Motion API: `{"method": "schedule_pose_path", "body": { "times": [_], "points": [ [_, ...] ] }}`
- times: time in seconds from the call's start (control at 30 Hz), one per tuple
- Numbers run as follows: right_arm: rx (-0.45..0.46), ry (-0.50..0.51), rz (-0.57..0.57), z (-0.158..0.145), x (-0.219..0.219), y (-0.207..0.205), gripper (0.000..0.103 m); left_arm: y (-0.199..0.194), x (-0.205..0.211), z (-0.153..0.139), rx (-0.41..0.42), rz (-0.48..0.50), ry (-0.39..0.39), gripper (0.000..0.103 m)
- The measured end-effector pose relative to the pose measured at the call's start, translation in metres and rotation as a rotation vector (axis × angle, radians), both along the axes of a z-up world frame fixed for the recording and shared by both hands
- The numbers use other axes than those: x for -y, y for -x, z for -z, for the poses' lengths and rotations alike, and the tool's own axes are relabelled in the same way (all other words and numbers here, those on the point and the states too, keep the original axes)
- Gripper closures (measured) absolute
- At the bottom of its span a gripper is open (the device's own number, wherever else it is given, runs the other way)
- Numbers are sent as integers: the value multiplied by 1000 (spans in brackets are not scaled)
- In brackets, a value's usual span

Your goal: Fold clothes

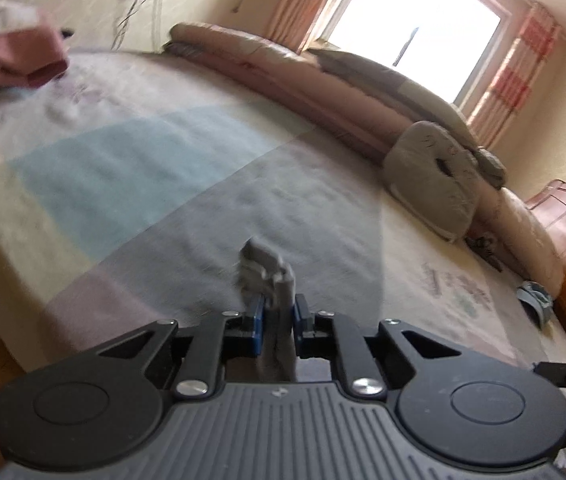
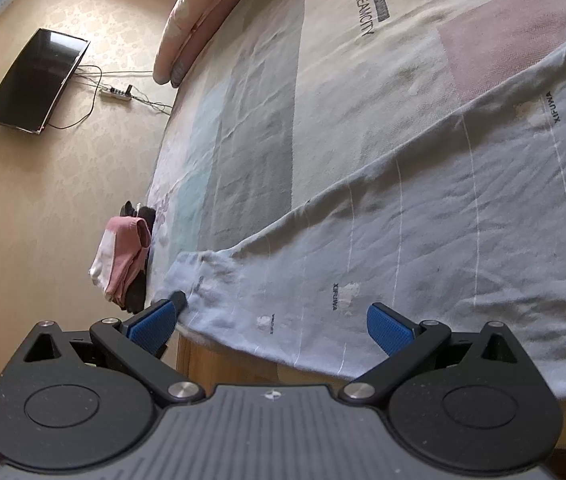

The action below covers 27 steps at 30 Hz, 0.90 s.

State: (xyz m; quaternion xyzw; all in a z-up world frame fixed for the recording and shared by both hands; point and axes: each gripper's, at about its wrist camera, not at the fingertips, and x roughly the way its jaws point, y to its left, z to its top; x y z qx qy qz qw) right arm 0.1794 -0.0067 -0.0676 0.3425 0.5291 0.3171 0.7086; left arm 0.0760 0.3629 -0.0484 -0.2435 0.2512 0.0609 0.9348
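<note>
In the left wrist view, the left gripper (image 1: 277, 312) is pinching a bunched fold of grey cloth (image 1: 269, 276) between its blue-padded fingers (image 1: 258, 316), the jaws standing almost closed with the fabric rising above them and trailing down below. Beyond it the wide bed with its patchwork sheet of cream, pale blue, grey and pink panels (image 1: 131, 168) is stretching out blurred, a pink folded garment (image 1: 15, 56) is lying at the far left edge, and rolled quilts with a grey cushion (image 1: 431, 184) are sitting along the far side under a bright window (image 1: 415, 24). In the right wrist view, the right gripper (image 2: 271, 324) is hanging with its jaws spread wide and nothing between them, just above the near hem of a large grey garment with thin white stripes (image 2: 423, 232) that is lying spread flat over the bed's near edge. A small pile of pink, white and dark clothes (image 2: 127, 260) is sitting at the bed's left corner, and a black flat screen (image 2: 35, 80) is hanging on the wall.
</note>
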Motion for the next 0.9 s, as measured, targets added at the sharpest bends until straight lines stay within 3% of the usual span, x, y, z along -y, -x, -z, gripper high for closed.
{"method": "schedule_pose_path", "body": {
  "times": [0.2, 0.43, 0.57, 0.7, 0.9],
  "points": [
    [5, -21, 12, -4, 10, 2, 0, -4, 19, -19, 20, 36, -68, 91],
    [9, -36, 30, -6, 25, 4, 0, 6, 9, -12, -28, -52, -18, 85],
    [-5, -41, 44, -1, 29, 1, 0, 21, -10, 6, -67, -111, 129, 57],
    [-19, -41, 32, 3, 25, 0, 0, 29, -25, 35, -110, -133, 336, 56],
    [-24, -34, 29, 5, 22, 0, 0, 32, -31, 62, -135, -168, 506, 47]
  ]
}}
